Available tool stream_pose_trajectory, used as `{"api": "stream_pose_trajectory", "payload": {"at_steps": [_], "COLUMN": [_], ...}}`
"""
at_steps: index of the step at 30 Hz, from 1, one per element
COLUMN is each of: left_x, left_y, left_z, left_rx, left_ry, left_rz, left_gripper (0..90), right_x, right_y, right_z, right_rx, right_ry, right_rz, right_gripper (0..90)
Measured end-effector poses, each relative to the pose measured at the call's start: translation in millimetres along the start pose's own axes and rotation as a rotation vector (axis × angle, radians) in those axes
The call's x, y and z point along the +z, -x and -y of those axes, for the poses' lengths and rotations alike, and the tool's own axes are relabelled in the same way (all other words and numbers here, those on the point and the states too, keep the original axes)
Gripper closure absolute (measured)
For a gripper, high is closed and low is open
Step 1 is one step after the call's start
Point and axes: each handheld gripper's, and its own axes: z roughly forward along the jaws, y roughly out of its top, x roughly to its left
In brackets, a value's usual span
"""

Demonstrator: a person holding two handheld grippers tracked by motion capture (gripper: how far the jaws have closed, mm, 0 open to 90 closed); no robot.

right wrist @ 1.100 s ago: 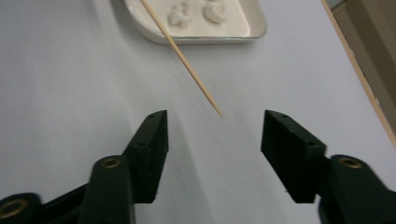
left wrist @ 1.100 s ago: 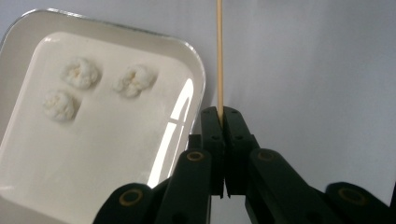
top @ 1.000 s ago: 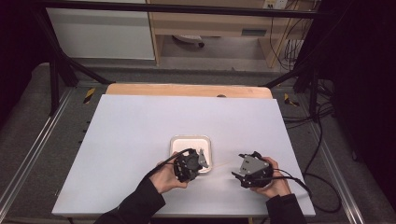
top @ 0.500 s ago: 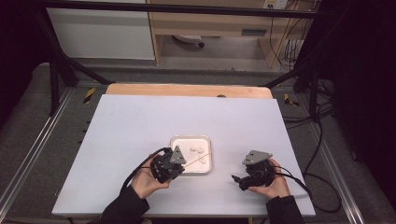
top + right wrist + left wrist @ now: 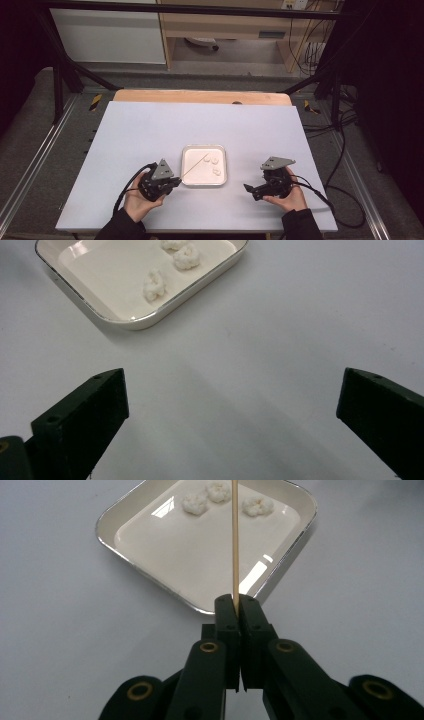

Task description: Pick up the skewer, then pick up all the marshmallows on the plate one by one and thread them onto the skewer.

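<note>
White table (image 5: 150, 135): left gripper (image 5: 172, 182) clamps skewer (image 5: 234, 545) level; right gripper (image 5: 250, 190), jaws just spread, seemingly empty.

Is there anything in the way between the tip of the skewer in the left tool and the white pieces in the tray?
Nothing visible does. The left tool is shut on the skewer, which reaches over the tray rim toward the three white pieces at its far side; the tray floor between is bare.

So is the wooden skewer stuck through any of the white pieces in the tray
No, the skewer clamped in the left tongs is bare along its visible length, and the three white pieces lie loose in the tray.
</note>
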Motion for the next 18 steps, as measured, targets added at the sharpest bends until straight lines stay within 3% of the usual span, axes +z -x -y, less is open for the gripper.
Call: {"api": "stream_pose_trajectory", "payload": {"at_steps": [2,8,18], "left_x": [-1.6,-6.0,-7.9], "left_y": [-3.8,-8.0,-12.5], "left_z": [5.1,17.0,29.8], "left_rx": [0.003,-0.021,-0.051], "left_ry": [0.040,0.090,0.114], "left_rz": [-0.001,-0.022,-0.036], "left_gripper": [88.3,88.4,88.3], "right_x": [0.1,3.0,13.6], "right_y": [-0.3,-2.8,-9.8], "right_z": [-1.8,-9.9,-25.3], "right_rx": [0.005,0.015,0.046], "right_ry": [0.005,0.031,0.072], "right_rz": [-0.001,-0.003,-0.025], "right_gripper": [0.6,0.6,0.6]}}
